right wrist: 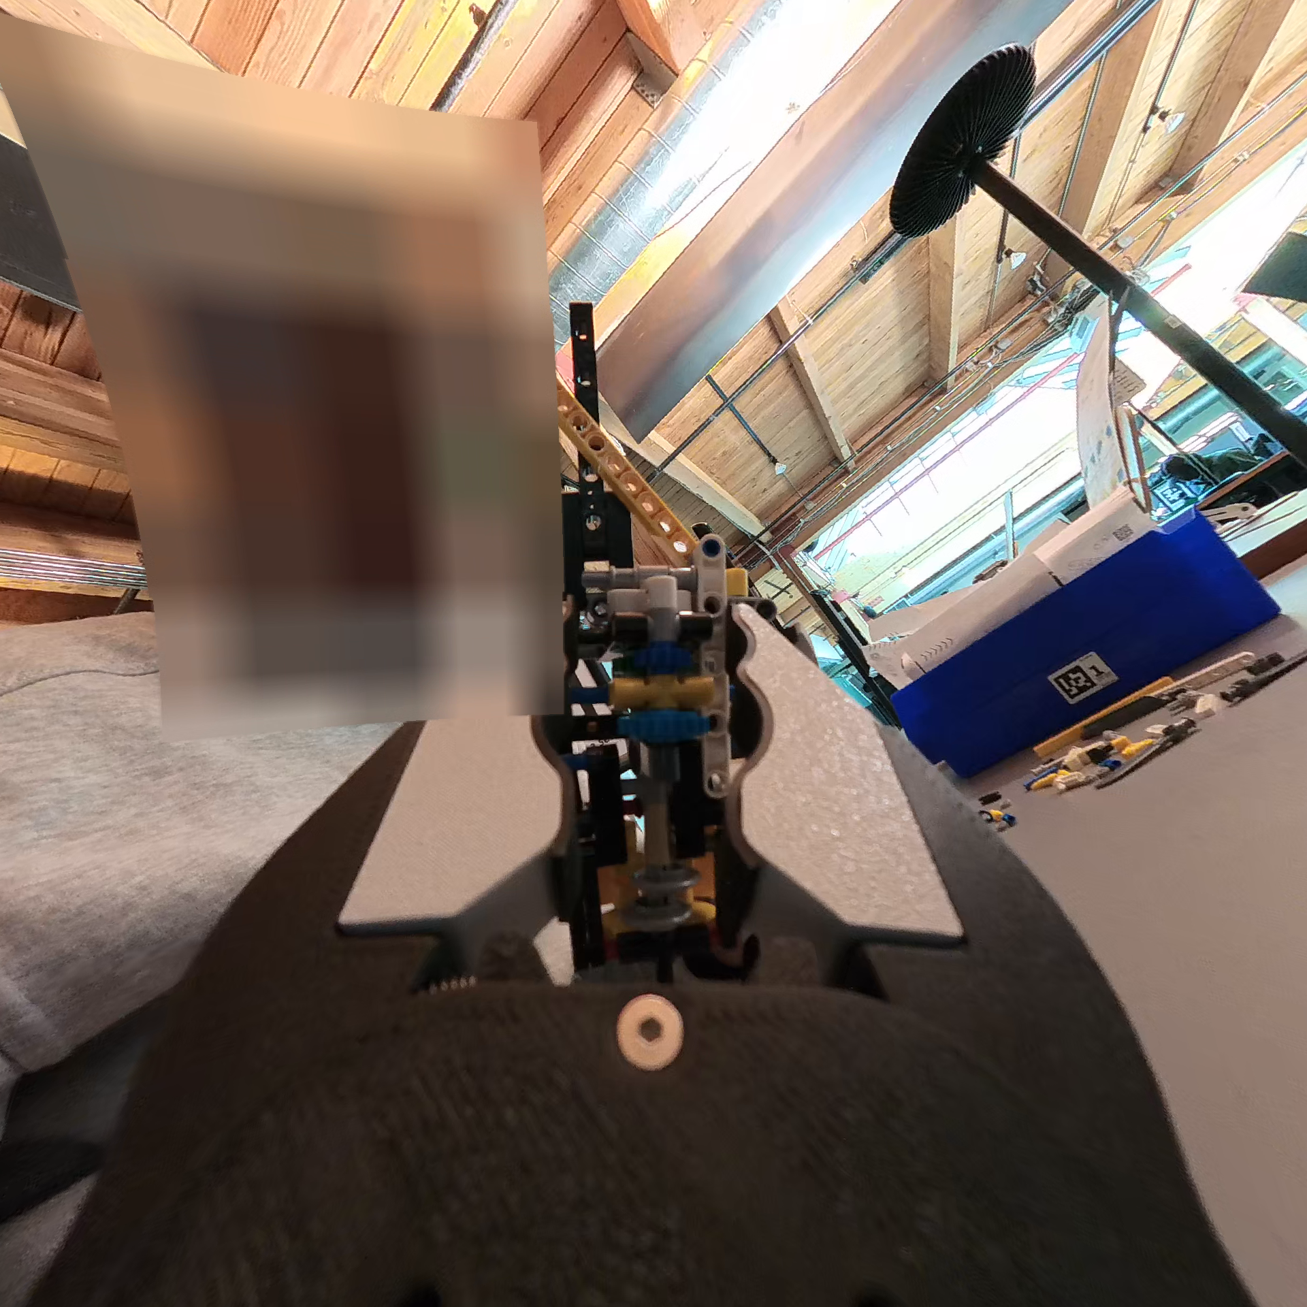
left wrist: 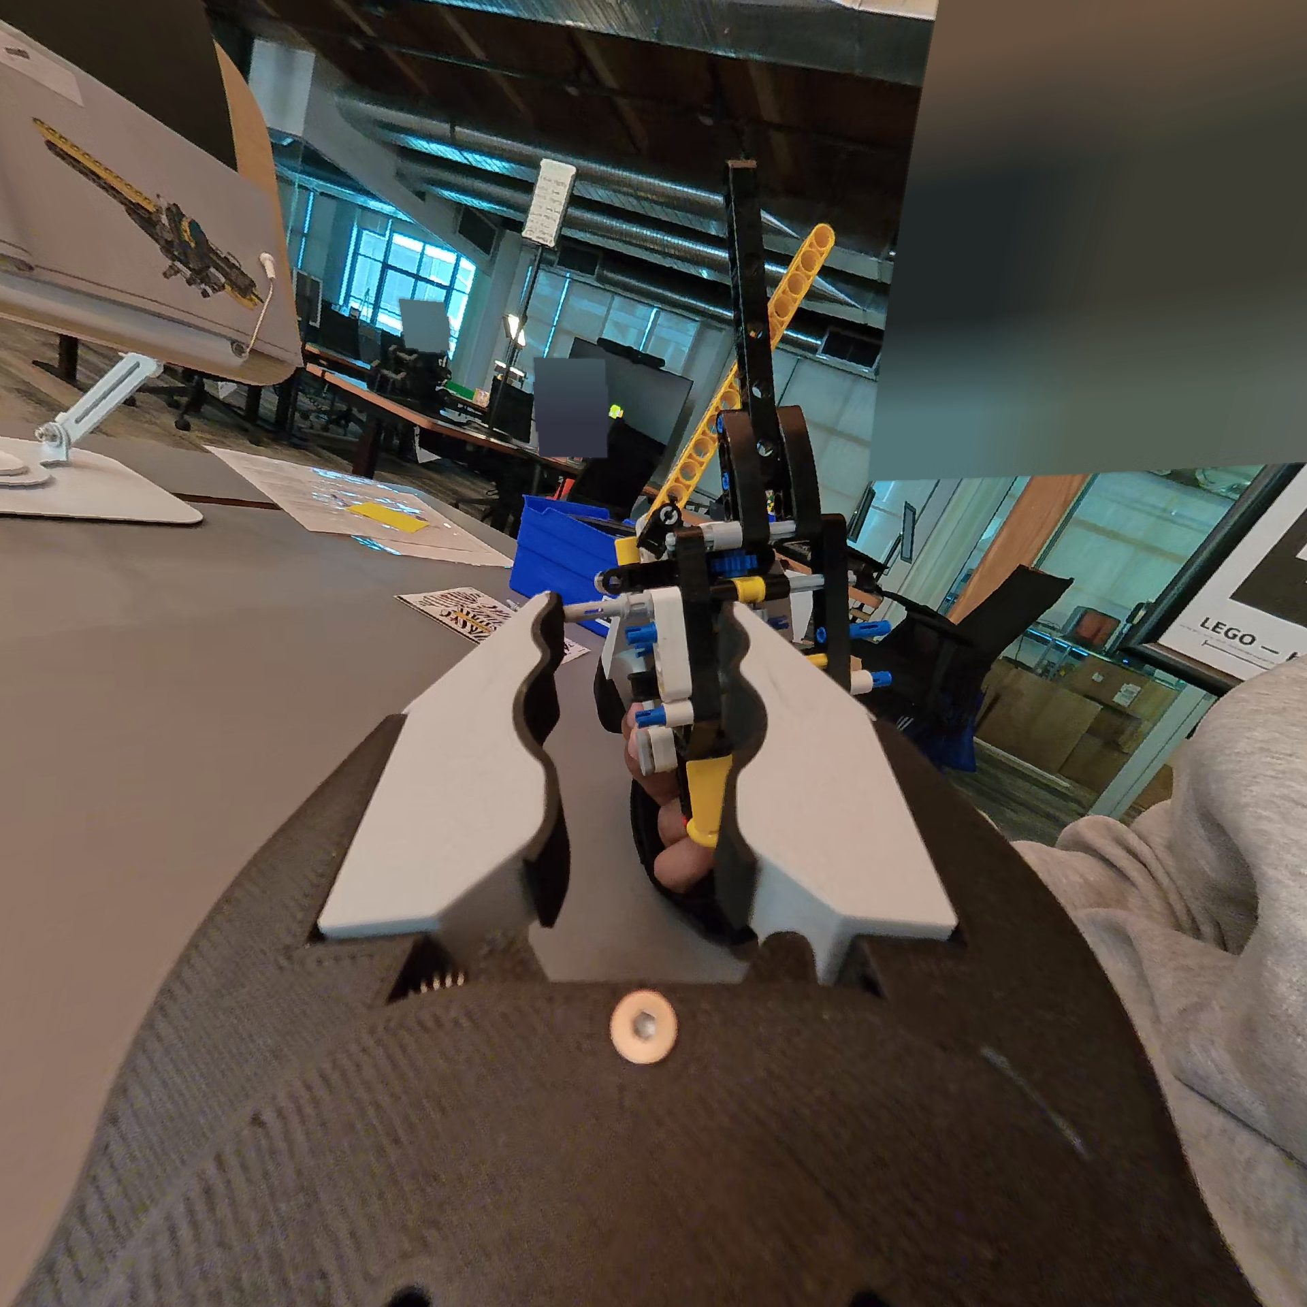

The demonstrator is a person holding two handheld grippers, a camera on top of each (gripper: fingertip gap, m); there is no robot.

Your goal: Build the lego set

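Our left gripper [left wrist: 640,636] stands spread beside the lego model [left wrist: 714,601], while our right gripper [right wrist: 640,679] pinches its stiff geared core aloft over the table [right wrist: 1131,919], since we judge the light, pin-jointed yellow beam [left wrist: 764,353] would flex or pop loose.

The model [left wrist: 714,622] is a partly built frame of black beams, held upright off the table; a long black beam [left wrist: 746,297] rises near vertical from its top, and a yellow holed beam [left wrist: 760,353] slants across behind it; blue pins [left wrist: 647,716] stick out of white and grey pieces on its side; blue gears [right wrist: 654,725] and a yellow connector [right wrist: 658,689] sit on a central axle; loose parts [right wrist: 1103,742] lie scattered on the table before a blue bin.
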